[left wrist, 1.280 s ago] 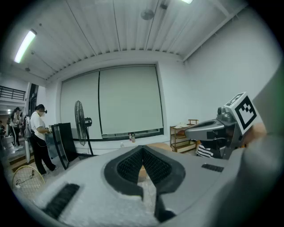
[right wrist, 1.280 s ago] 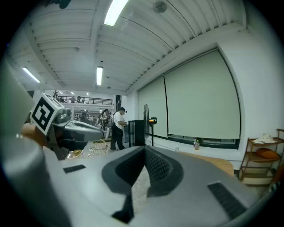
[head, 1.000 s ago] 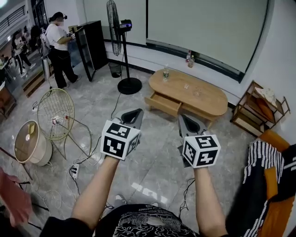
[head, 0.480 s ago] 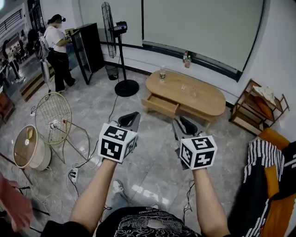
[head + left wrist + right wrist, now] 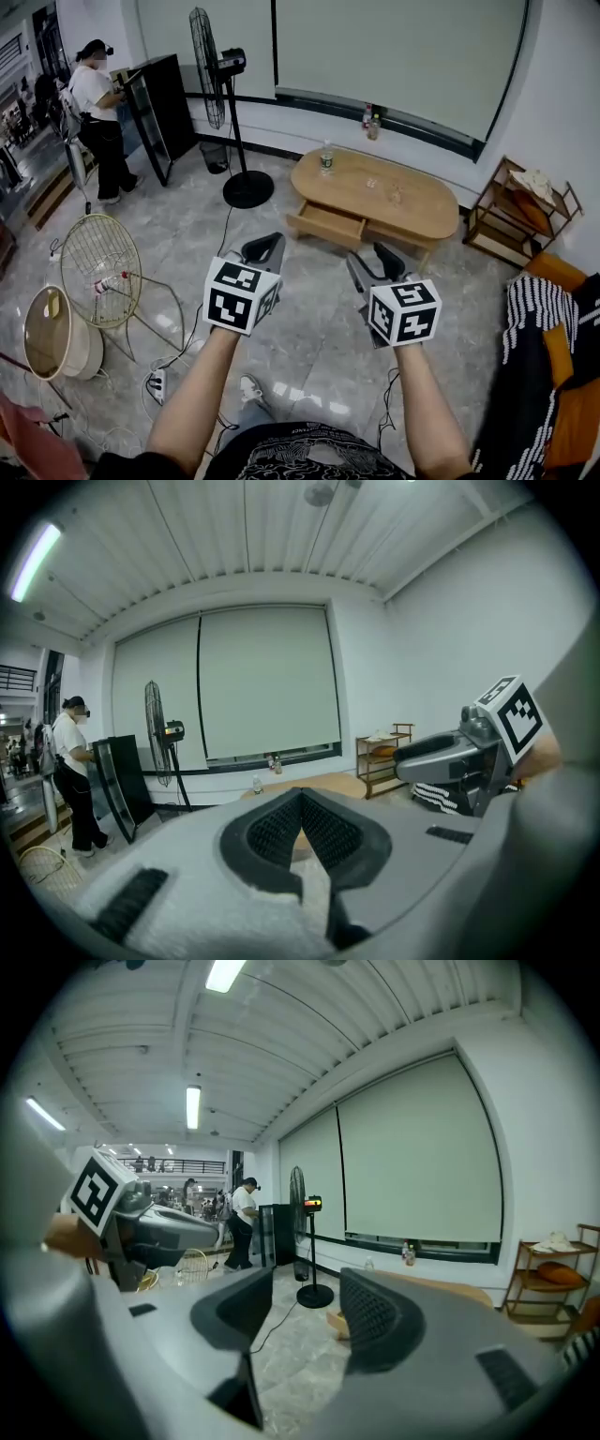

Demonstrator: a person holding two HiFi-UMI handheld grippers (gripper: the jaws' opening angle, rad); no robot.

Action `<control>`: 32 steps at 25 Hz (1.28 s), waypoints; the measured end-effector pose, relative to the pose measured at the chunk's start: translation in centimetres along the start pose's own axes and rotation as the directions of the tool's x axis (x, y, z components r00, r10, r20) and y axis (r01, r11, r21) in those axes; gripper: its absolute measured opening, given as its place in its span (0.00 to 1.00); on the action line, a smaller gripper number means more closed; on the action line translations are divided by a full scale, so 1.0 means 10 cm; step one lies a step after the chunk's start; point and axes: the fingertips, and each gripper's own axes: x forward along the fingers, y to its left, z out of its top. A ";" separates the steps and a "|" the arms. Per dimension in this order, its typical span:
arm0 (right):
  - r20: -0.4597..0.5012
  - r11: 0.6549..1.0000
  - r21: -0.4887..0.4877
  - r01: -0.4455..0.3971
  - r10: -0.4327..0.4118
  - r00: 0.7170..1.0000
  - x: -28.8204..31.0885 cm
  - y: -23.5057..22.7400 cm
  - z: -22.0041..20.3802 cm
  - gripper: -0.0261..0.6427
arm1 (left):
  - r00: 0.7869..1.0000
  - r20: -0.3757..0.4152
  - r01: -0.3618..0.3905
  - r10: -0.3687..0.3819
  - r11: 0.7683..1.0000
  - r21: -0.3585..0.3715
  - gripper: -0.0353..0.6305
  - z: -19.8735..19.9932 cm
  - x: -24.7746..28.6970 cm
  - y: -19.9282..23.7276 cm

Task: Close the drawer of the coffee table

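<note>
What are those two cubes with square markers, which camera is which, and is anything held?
A person holds a two-jaw gripper in each hand; the black-and-white marker cubes are part of them. The head view looks down from the person's head onto the left gripper and right gripper. Each gripper view rides on its gripper, looking along the jaws. Left jaws are shut, empty; right jaws are opening, nothing between. Ahead stands the oval light wooden coffee table, its drawer pulled out, a clear plastic bottle on top.

your left forearm (image 5: 195,389) and right forearm (image 5: 424,394) reach forward side by side. the left hand-held gripper (image 5: 263,247) has its jaws together, empty; the right hand-held gripper (image 5: 373,259) is opening its jaws, nothing between them.
</note>
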 end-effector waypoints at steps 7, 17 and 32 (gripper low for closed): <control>-0.018 0.993 0.038 0.111 -0.111 0.994 0.69 0.24 0.14 0.44 | 0.994 0.014 0.107 -0.107 0.994 -0.003 0.06 -0.08 0.27 0.86; -0.027 0.964 0.058 0.261 -0.260 0.965 1.16 0.42 0.32 0.48 | 0.969 0.009 0.249 -0.249 0.969 0.006 0.06 -0.18 0.61 1.43; -0.024 0.939 0.101 0.329 -0.328 0.944 1.58 0.59 0.36 0.53 | 0.954 0.037 0.295 -0.296 0.955 0.031 0.06 -0.13 0.74 1.92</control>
